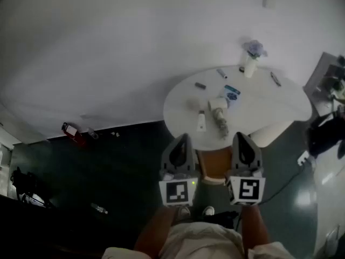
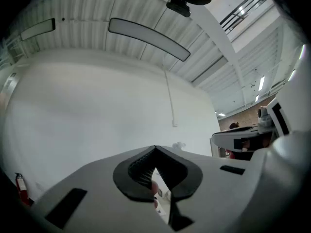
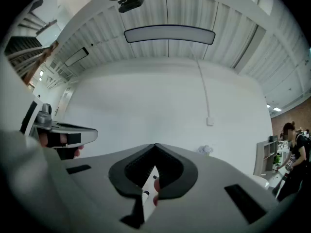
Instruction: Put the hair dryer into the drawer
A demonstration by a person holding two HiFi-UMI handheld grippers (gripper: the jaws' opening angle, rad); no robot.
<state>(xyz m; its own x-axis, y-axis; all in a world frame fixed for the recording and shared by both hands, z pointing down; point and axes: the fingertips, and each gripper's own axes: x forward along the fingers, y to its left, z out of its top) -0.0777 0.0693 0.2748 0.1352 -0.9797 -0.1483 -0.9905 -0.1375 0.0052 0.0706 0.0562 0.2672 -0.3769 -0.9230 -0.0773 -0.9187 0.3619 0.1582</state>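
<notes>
— So, where is the hair dryer (image 1: 218, 111)?
— On the round white tabletop (image 1: 259, 104), towards its near edge, if that pale stubby shape is it. It is too small to be sure.
— And the hands?
— They are held side by side, roughly level, pointing at the tabletop's near rim. The left gripper (image 1: 183, 138) has its fingers (image 2: 138, 171) pressed together with nothing in them, and the right gripper (image 1: 240, 136) likewise. The dryer lies farther off, between the two and well apart from both.
— What surrounds it?
— A blue packet (image 1: 232, 92) just behind it, and a white bottle (image 1: 249, 66) with bluish flowers at the far edge. Beyond are a dark floor (image 1: 108, 166), a white wall (image 1: 135, 47) and a red fire extinguisher (image 1: 71, 132) far left.
</notes>
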